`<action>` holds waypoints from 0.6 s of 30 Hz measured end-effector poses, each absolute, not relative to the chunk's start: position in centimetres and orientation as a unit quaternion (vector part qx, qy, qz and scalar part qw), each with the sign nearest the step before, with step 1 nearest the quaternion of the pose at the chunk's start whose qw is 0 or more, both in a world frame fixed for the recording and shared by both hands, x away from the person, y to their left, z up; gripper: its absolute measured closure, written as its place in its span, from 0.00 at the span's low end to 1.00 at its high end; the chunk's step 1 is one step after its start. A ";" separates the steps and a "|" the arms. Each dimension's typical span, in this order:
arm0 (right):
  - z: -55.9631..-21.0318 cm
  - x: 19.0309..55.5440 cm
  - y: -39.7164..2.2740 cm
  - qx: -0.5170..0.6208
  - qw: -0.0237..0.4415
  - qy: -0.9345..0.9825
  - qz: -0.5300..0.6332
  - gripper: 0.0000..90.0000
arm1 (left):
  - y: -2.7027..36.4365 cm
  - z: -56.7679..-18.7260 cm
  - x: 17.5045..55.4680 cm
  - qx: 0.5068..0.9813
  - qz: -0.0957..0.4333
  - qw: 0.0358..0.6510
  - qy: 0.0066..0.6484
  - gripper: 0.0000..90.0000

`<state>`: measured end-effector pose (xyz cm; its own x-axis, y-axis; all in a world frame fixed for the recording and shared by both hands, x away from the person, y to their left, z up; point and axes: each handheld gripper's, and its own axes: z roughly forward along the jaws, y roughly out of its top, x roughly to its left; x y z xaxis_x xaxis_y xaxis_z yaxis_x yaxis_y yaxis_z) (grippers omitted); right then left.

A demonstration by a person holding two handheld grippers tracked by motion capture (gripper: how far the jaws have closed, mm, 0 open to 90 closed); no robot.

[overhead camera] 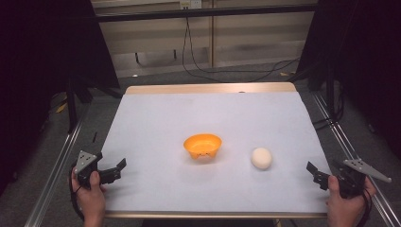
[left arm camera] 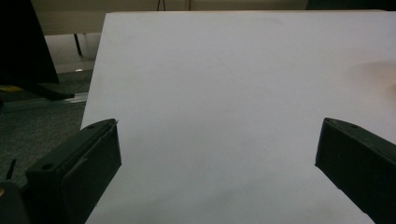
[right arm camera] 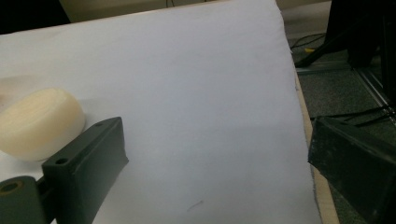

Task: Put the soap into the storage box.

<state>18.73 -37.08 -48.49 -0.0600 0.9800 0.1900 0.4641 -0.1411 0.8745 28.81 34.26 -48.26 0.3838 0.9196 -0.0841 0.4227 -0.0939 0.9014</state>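
Observation:
An orange bowl (overhead camera: 203, 145) sits empty near the middle of the white-covered table (overhead camera: 208, 113). A cream rounded lump (overhead camera: 261, 158) lies to its right; the right gripper view has it (right arm camera: 39, 122) at the left, beside the left jaw. My left gripper (overhead camera: 118, 169) rests at the table's front left corner, held by a hand, jaws wide apart over bare sheet (left arm camera: 219, 140). My right gripper (overhead camera: 314, 174) sits at the front right edge, jaws wide apart with nothing between them (right arm camera: 217, 154).
The table has a wooden rim (overhead camera: 210, 88) at the far side. Metal rails (overhead camera: 56, 165) run along both sides on the floor. Cables (overhead camera: 227, 71) lie on the floor behind the table. Dark curtains (overhead camera: 42, 56) flank the scene.

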 end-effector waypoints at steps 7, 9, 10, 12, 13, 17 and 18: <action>-48.3 19.1 -35.9 0.595 0.305 0.624 0.404 0.09 | 34.2 -48.2 28.6 0.688 0.275 0.469 0.481 0.00; -48.2 19.3 -35.7 0.592 0.306 0.634 0.393 0.11 | 34.2 -48.2 28.6 0.688 0.275 0.470 0.480 0.00; -48.2 19.3 -35.6 0.591 0.303 0.637 0.391 0.11 | 34.2 -48.2 28.5 0.688 0.274 0.472 0.477 0.00; -48.1 19.4 -35.6 0.588 0.297 0.645 0.388 0.11 | 34.2 -48.2 28.5 0.689 0.277 0.469 0.479 0.00; -48.1 19.4 -35.6 0.588 0.297 0.645 0.388 0.11 | 34.2 -48.2 28.5 0.689 0.277 0.469 0.479 0.00; -48.0 20.0 -35.4 0.584 0.273 0.667 0.373 0.09 | 34.1 -48.2 28.5 0.690 0.278 0.468 0.477 0.00; -47.9 20.2 -35.3 0.581 0.262 0.674 0.373 0.09 | 34.2 -48.2 28.5 0.690 0.278 0.468 0.477 0.00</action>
